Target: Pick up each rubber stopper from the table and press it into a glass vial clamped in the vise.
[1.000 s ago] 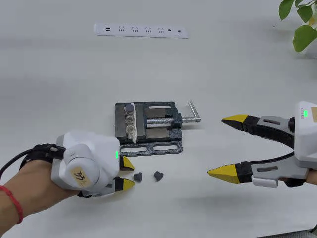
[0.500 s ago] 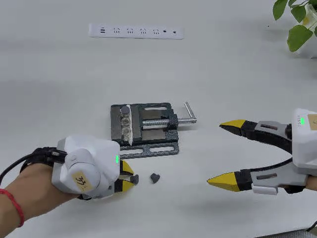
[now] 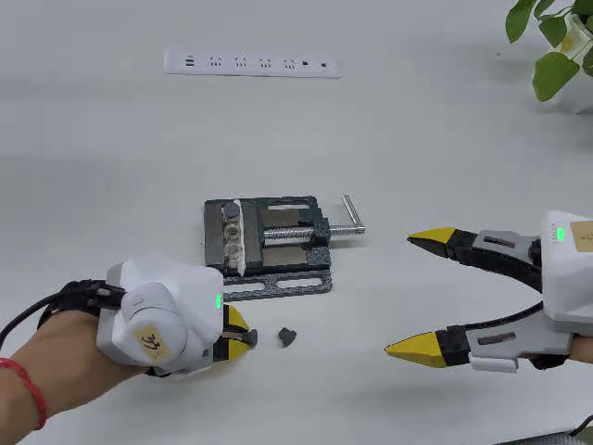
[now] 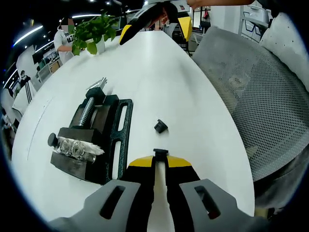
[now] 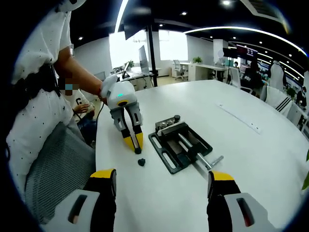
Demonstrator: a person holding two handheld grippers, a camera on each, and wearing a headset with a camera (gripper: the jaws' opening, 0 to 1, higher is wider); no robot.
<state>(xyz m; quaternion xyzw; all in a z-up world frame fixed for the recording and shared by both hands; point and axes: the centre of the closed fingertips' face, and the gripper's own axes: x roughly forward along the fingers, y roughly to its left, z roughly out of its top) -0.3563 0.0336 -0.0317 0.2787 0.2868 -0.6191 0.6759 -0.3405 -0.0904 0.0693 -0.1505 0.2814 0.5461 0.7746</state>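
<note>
1. A tan sticker on the left gripper carries dark marks too blurred to read.
2. Its jaws pinch a small dark stopper.
3. A second stopper, dark and stubby, lies before the vise.
4. Clear vials sit clamped in a row, the end one capped dark.
5. The right gripper gapes wide, holding nothing.

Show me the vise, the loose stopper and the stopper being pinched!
vise (image 3: pixel 276 243): head view, middle, by its screw.
loose stopper (image 3: pixel 287 337): head view, its top.
pinched stopper (image 4: pixel 161 153): left gripper view, its exposed end.

readable text: none — sticker on left gripper | too blurred
</note>
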